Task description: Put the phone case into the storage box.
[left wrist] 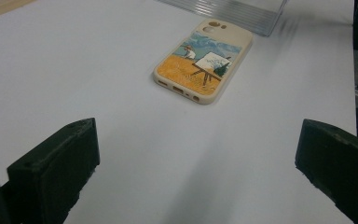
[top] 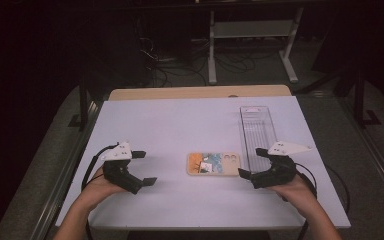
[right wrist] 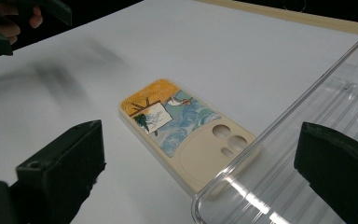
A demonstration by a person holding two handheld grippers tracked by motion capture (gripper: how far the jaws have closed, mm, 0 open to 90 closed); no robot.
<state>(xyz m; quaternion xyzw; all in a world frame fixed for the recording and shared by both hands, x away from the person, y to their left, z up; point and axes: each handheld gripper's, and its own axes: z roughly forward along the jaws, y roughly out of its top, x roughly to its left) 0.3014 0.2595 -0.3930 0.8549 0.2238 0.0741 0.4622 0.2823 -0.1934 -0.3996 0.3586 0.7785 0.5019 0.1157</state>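
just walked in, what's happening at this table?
A person sits at a white table with a two-jaw gripper in each hand. A phone case with a painted picture lies flat between them, its camera end close to a clear plastic tray. The left gripper and the right gripper both have open jaws, hold nothing and point in toward the case. Nothing has been picked up yet.
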